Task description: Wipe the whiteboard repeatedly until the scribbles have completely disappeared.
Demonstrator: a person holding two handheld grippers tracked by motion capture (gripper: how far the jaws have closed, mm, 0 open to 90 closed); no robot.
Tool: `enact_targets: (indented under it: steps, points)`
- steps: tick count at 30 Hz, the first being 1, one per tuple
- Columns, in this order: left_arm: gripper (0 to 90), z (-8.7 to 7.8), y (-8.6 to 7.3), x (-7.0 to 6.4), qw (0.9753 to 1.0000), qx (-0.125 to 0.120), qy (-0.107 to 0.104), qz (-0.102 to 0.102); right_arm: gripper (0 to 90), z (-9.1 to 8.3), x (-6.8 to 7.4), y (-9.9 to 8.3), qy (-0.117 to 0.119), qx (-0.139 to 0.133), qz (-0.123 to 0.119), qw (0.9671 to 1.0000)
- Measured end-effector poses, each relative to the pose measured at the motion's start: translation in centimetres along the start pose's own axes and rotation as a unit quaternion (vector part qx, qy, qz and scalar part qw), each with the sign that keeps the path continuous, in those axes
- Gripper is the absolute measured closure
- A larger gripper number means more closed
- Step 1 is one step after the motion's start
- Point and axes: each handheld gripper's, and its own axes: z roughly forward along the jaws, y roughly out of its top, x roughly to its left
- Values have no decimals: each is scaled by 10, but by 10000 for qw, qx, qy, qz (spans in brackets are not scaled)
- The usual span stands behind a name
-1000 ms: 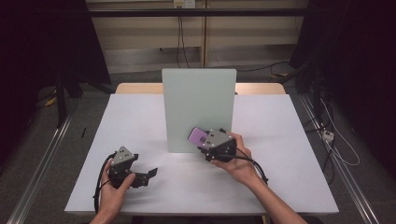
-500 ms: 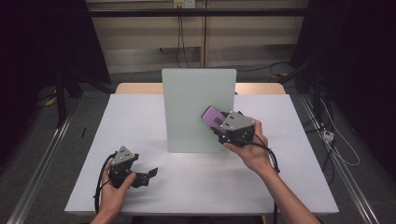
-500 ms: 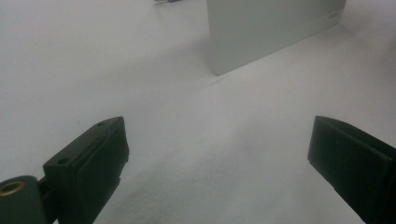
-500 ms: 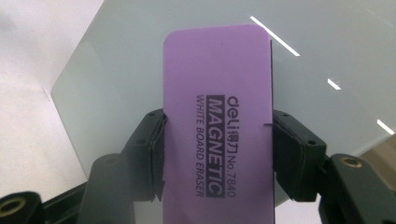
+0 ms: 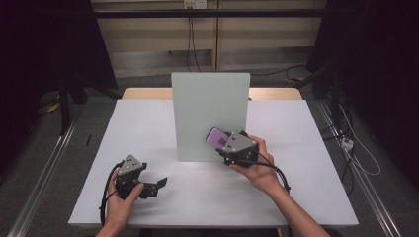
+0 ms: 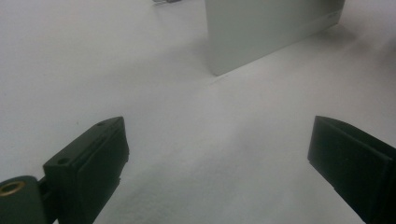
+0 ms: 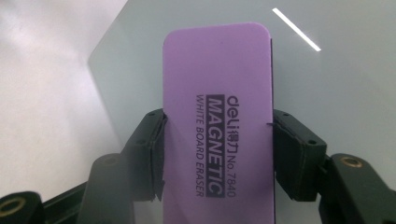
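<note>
While the left tongs (image 5: 159,183) rest low on the surface (image 5: 306,197) with their jaws spread wide and nothing between them, the right tongs (image 5: 221,143) grip the eraser (image 7: 218,121) across its two long edges, about halfway along its length. It is a purple magnetic whiteboard eraser, held up against the lower right part of the upright board (image 5: 210,106) that stands mid-surface; I cannot tell if its underside touches the pale face or sits just off it.

It looks light, a stiff slab on the printed side, probably with a softer felt pad beneath. That smooth purple top could be slippery, so the side edges are the sensible place to hold, and the jaws sit squarely there. Being magnetic, it may tug toward the board and cling, so I judge a firm, even squeeze is needed. Nothing about it seems fragile.
</note>
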Motion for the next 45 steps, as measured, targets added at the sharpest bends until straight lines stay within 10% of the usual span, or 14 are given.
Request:
enact_targets:
  steps: [10, 24, 45]
  points:
    - [50, 1, 0, 0, 10000, 3, -6, -10, 422, 20, 24, -7, 599, 284, -127, 9977]
    - [50, -2, 0, 1, 10000, -23, 4, -14, 422, 33, 33, 4, 832, 217, -146, 9962]
    - [50, -2, 0, 0, 10000, -4, -36, -7, 420, -15, -19, -2, -97, -214, 511, 9984]
